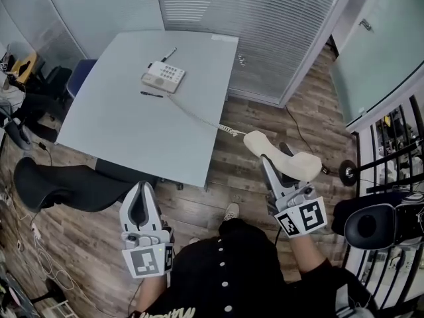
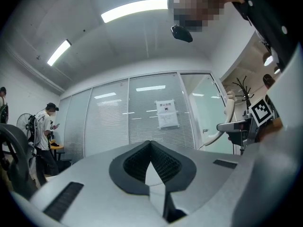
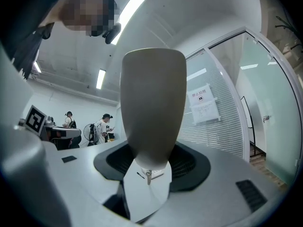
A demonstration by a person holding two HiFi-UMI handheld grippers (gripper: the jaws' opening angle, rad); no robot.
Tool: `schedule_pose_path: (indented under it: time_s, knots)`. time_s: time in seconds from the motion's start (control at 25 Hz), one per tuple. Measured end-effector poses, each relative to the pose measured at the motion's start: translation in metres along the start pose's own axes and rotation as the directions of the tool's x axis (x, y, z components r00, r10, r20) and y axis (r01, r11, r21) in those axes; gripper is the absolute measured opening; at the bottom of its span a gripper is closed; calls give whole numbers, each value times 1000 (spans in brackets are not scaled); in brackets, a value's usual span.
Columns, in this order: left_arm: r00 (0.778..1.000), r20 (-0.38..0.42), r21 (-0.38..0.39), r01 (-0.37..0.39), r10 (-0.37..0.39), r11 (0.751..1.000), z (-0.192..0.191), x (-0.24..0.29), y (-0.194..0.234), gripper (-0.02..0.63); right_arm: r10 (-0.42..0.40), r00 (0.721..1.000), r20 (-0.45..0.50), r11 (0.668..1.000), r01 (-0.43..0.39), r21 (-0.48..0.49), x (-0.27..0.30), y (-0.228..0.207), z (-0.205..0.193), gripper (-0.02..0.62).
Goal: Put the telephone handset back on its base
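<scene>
My right claw (image 1: 275, 167) is clenched on the handset (image 1: 305, 164). The handset is over the floor, well apart from the base (image 1: 163, 76) and out past the near edge of the worktop (image 1: 119, 124) that carries the base. The cord (image 1: 199, 116) runs back to the base. My left claw (image 1: 140, 201) is clenched on nothing. I judge the pickup done; carrying the handset over and seating it on the base remain.

Base (image 1: 163, 77) on table (image 1: 119, 128), pen (image 1: 151, 94) just before it; handset (image 1: 301, 163) off table's right.
</scene>
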State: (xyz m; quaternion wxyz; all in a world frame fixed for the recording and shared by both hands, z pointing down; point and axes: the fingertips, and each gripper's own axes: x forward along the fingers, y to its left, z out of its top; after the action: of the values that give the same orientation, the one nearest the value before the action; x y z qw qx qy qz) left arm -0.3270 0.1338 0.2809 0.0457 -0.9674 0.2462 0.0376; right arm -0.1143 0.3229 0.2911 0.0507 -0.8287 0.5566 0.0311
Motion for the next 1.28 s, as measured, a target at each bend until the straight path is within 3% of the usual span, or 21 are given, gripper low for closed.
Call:
schedule_pose_path:
  time_s: [0.64,1.28]
  knots:
    - [999,13,7,-35,35,999,-1,101,-54,14,71,997,12,997,-71,16,45,-88,1,229]
    - [998,29,-7,61,-61,998,-8,170,-104,14,40,999,16,999,-40,11,50,-140,0,229]
